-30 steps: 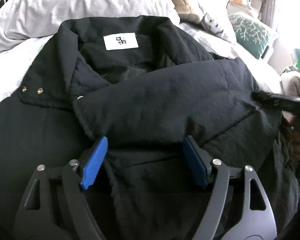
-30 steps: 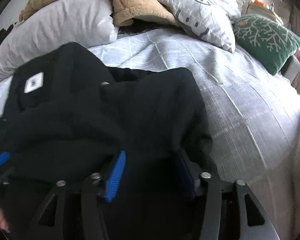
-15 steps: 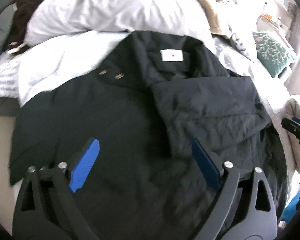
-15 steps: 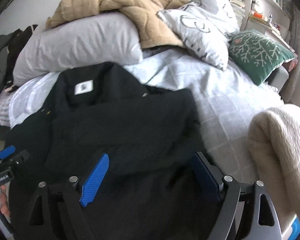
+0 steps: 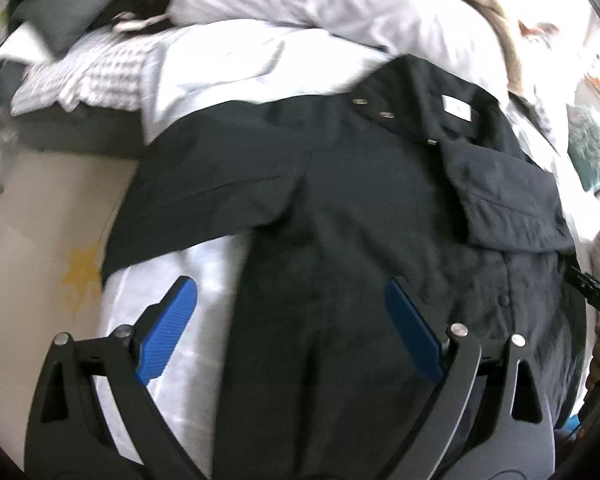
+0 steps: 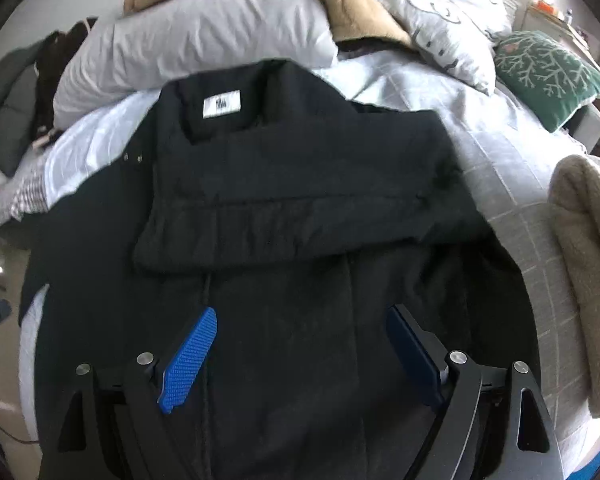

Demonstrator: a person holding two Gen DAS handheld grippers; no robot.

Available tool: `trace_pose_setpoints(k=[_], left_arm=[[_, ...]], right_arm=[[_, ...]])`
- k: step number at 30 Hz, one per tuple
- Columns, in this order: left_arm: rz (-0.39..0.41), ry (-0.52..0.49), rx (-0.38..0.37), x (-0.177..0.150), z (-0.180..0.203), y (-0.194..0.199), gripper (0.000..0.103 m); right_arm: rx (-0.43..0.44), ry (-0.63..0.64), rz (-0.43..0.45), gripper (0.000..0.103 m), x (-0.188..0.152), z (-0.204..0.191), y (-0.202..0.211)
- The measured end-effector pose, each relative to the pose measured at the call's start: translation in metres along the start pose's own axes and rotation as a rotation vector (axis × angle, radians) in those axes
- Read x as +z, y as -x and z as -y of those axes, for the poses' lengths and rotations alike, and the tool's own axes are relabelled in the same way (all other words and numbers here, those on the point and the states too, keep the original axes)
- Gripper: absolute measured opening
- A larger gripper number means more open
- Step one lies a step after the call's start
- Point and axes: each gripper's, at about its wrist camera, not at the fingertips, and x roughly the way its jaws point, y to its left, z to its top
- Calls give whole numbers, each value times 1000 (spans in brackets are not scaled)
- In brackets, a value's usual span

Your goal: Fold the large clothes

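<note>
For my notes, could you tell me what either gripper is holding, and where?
Nothing: both the left gripper and right gripper are open above the black coat.

Black gripper (image 5: 292, 332) frames, ribbed blue pads (image 5: 166, 336), silver screws.

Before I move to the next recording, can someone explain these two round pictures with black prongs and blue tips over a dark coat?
Each picture comes from a fisheye camera on a handheld two-finger gripper, looking along its fingers. A person carries one in each hand; there is no robot arm. The left gripper and the right gripper both stand open, their jaws just widened, and hold nothing. Below them a black padded coat with a white neck label lies on a pale checked bedspread, one sleeve folded across its chest. A white pillow lies behind.
</note>
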Motion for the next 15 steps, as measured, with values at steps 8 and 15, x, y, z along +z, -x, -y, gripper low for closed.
trace_pose_setpoints(k=[8,15], left_arm=[[-58,282,-52,-22,-100,-7,95],[-62,598,-166,-37,-180,-35,95]], right_arm=[[-3,-33,23,88,-2,7,4],[-17,-28,8,88,-1,6,-1]])
